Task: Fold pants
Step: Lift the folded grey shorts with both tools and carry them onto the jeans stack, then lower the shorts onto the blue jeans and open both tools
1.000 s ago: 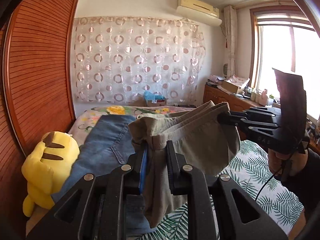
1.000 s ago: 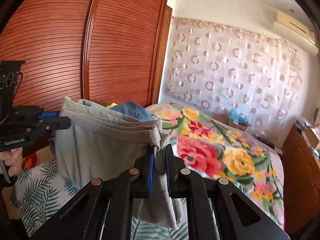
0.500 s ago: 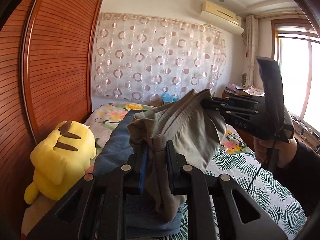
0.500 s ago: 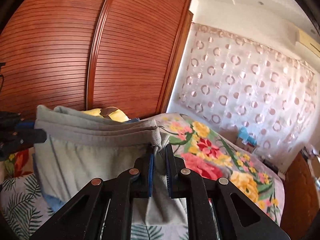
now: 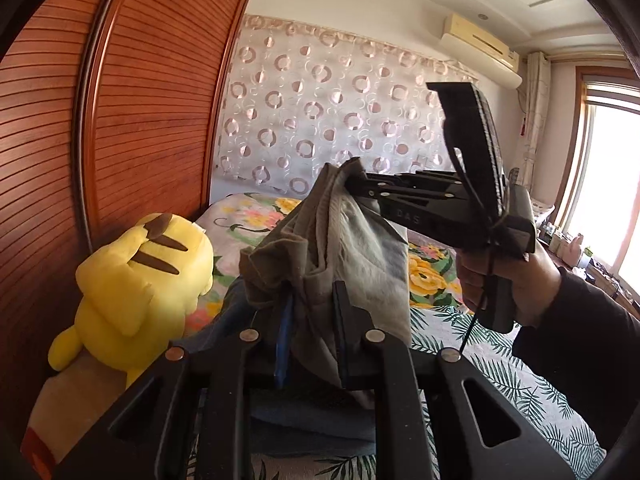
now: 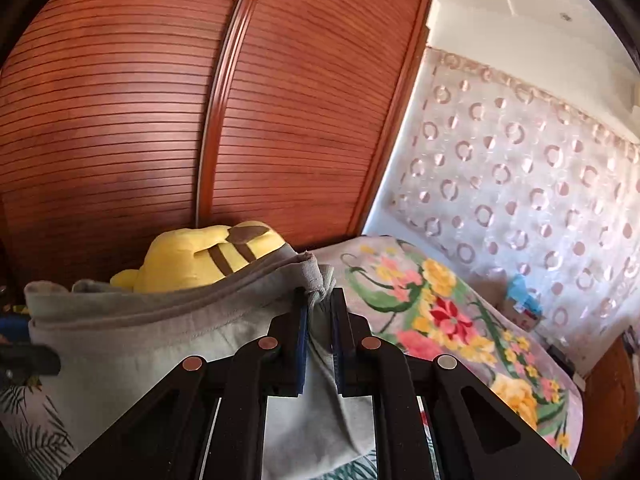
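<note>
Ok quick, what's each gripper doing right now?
Left gripper: shut on the grey pants.
Right gripper: shut on the grey pants too.

The grey pants (image 6: 132, 344) hide most of the yellow plush toy (image 6: 208, 256); their lower end is cut off below.

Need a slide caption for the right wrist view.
Right gripper pinching grey pants before a yellow plush.

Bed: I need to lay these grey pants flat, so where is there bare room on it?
Leaf-print sheet below the right gripper lies bare, as does the floral blanket toward the curtain. Crowded by the wardrobe: yellow plush and blue jeans under the pants.
</note>
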{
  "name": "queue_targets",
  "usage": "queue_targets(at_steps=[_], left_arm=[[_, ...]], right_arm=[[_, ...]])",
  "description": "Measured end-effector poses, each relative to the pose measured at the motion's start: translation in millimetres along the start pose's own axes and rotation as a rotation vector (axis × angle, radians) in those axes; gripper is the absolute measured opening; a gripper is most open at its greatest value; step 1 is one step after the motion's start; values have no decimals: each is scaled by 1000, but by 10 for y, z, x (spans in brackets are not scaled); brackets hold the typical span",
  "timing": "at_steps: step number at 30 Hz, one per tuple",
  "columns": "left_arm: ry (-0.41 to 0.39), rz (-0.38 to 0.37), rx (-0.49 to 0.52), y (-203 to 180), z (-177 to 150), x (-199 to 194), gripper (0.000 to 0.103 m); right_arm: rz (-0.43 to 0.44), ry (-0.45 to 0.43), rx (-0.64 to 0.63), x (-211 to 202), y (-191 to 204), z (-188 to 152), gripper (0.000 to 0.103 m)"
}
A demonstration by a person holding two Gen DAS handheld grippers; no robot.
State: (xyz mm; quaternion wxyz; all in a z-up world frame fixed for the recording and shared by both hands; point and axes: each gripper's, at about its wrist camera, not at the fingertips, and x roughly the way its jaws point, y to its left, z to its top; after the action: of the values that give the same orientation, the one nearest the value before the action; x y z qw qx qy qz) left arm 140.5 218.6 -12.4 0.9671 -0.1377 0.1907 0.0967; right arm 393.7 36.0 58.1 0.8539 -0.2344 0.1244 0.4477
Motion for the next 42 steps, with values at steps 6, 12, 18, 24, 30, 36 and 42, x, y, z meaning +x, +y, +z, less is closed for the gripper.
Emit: queue_targets(at_steps=[6,12,18,24,30,36,42], left_arm=[[43,35,-12,61,-94,84,19],[75,67,-13,88,-154,147,21],[92,95,-20,137,-183,190,35],[113,104,-1,120,-196,213,49],[114,91,29,71,-201,180,81],[135,112,57,54,-196,181,83],[129,102,62,24,-193,101,102]], right_arm=[[26,36,-5,159,-20,-15,10],[32,81,7,247,-47,26,19],[70,91,73,139,-259,59,28],[66,154,95,180,-410,-141,28],[57,174,197,323,-583,-177,28],[62,150,233,270,-563,-170,28],[52,142,257,28,-500,-287,40]])
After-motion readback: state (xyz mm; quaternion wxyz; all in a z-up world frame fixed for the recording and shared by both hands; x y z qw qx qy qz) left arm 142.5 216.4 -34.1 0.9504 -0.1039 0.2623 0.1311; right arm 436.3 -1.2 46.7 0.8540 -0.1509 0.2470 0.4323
